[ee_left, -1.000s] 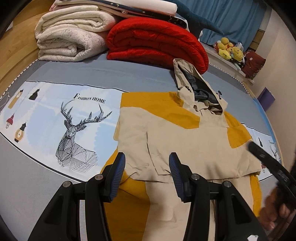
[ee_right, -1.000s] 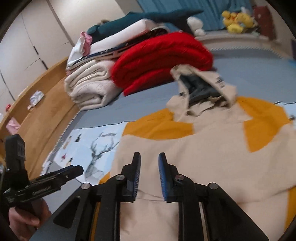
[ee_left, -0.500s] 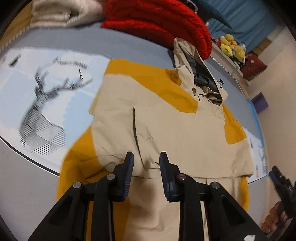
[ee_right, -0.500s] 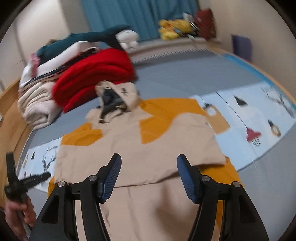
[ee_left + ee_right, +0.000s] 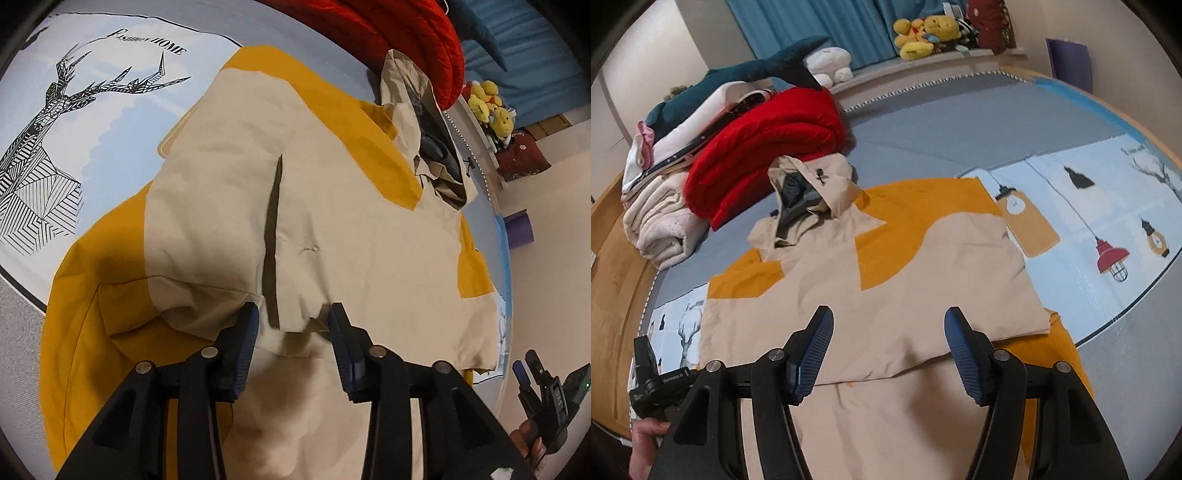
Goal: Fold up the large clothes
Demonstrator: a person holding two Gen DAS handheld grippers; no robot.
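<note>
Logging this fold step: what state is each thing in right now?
Hooded jacket: spread flat on the bed, sleeves folded in.
Hood: open, lying toward the red blanket.
Left tool: open, fingers straddling a fabric ridge, jaws just reopening.
Right tool: open, empty, above the jacket.

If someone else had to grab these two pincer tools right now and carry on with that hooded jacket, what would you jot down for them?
Left gripper: low over the jacket, jaws partly open astride a ridge of beige cloth; they have just been opening after a squeeze, no grip yet.
Right gripper: open, empty, above the folded edge.
Jacket: flat on the bed, hood towards the red quilt, sleeves already folded across the body.
Left: pinch that edge with both and fold the body over.
</note>
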